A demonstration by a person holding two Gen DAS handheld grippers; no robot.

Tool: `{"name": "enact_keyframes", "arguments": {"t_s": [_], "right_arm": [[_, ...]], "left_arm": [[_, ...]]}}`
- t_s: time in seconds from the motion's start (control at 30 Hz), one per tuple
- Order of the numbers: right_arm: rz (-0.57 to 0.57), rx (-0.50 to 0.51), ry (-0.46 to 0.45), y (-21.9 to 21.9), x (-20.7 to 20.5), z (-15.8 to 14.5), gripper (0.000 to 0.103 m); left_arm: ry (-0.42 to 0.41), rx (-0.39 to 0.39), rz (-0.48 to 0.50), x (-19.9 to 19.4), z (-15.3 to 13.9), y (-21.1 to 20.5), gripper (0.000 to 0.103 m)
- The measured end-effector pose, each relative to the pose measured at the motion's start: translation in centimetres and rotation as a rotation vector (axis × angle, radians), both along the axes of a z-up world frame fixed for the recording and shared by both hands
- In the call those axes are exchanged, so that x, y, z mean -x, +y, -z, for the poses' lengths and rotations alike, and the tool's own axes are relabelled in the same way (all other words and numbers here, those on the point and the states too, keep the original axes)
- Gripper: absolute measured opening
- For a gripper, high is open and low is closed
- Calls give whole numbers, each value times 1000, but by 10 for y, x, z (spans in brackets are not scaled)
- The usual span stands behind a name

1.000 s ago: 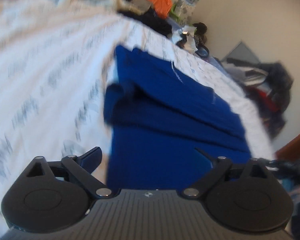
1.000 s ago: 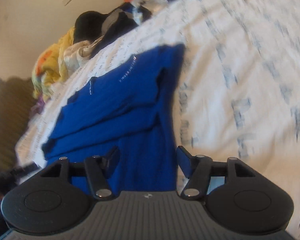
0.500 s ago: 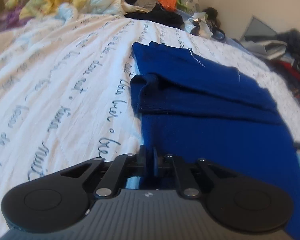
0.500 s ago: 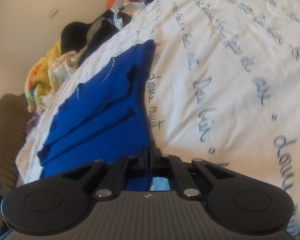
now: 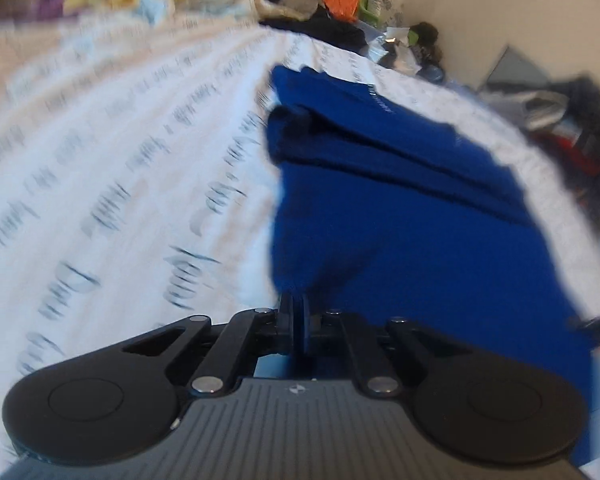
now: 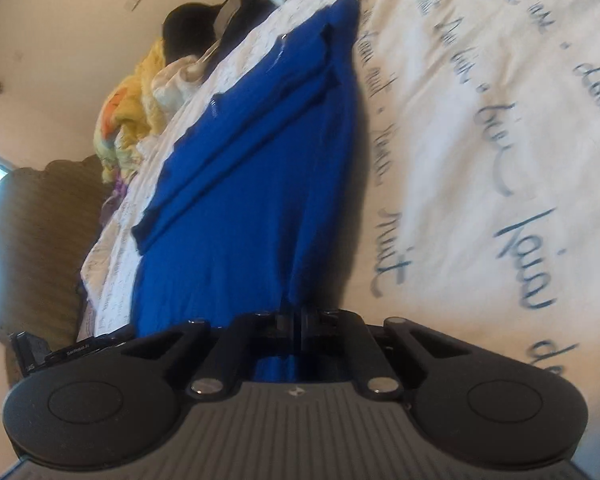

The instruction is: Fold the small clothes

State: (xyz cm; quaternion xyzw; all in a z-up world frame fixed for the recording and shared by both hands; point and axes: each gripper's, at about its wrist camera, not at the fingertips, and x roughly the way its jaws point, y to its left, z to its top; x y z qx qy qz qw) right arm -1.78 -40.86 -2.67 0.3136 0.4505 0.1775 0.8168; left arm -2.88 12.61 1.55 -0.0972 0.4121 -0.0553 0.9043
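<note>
The left gripper (image 5: 296,312) was closing on the near left corner of the blue garment (image 5: 400,208), with cloth pinched between its jaws; white bedsheet (image 5: 120,184) lay open to its left. The garment's long axis ran away from both grippers toward the far clothes pile (image 6: 136,112), its sleeves folded across the far half. The right gripper (image 6: 300,320) was clenched on the near right corner, equally near, with bare sheet to its right.
</note>
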Motion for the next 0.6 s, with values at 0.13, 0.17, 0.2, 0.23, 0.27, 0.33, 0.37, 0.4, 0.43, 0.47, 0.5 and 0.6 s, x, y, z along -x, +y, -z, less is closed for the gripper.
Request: {"name": "enact_keyframes", "arguments": {"t_s": [0.13,0.17,0.2,0.23,0.27,0.33,0.37,0.4,0.43,0.47,0.5,0.6], "right_arm": [[60,-72,9,-22,15,9,3],[68,-66,30,-18,20,7,3],[42,-64,48,-13,25,4,5],[9,-67,63,-8,30,3,11],[-22,-77,72,-6,39,1,15],[-59,-126,87,-1,57,3,30],[-75,-170,113,2,66,8,31],[-84,-213,132,9,74,14,31],[-87,-243,137,14,80,18,31],[-95,-268,144,20,86,21,31],[-104,-280,150,25,88,22,31],[-121,-190,130,36,90,17,12]], "left_arm": [[1,2,32,14,-1,1,17],[14,43,33,19,-2,2,36],[26,107,33,27,-2,4,52],[38,179,30,36,-3,6,88],[52,237,21,46,-2,8,100],[64,333,19,72,2,6,99],[64,362,19,82,4,4,98],[67,396,11,93,6,2,98],[70,419,2,99,7,1,97],[75,432,-2,104,7,-3,91],[78,420,1,106,6,-7,85],[137,353,-8,99,13,-8,14]]}}
